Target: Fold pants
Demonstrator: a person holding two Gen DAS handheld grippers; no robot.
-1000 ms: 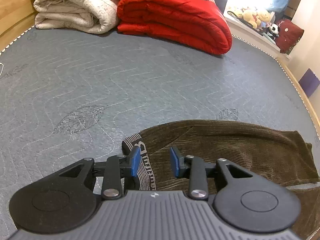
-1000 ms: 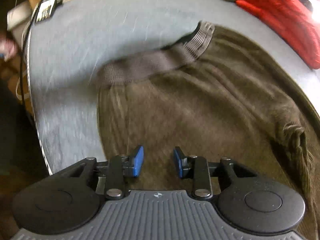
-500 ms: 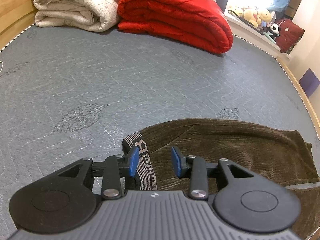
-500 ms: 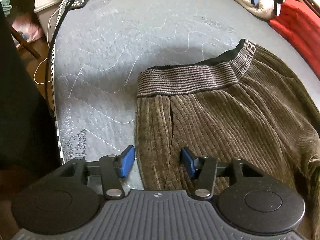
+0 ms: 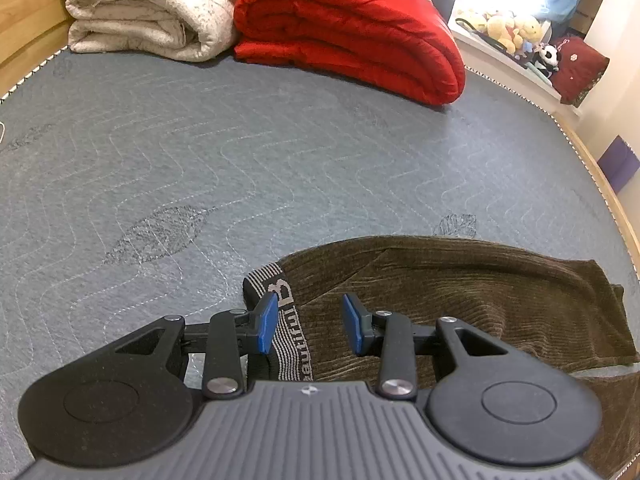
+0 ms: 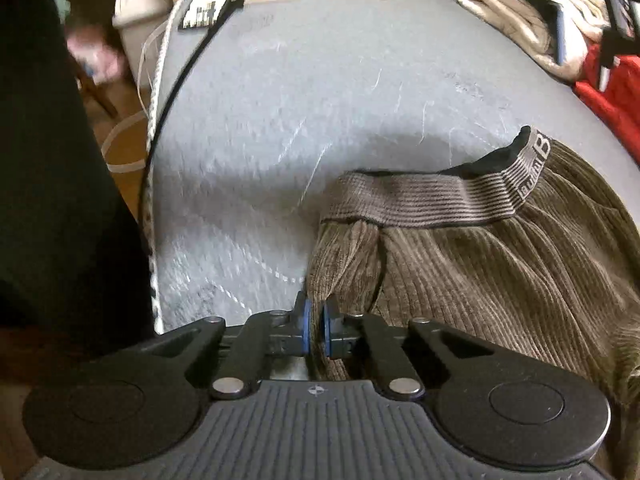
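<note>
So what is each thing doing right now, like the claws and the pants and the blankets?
Left claw: open, over the waistband.
Right claw: shut on the pants, pinching their edge.
Pants: lying rumpled on the mattress.
Red blanket: folded.
White blanket: folded.

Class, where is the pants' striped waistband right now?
In the left wrist view the waistband lies on the grey mattress, between the open left tool fingers.
</note>
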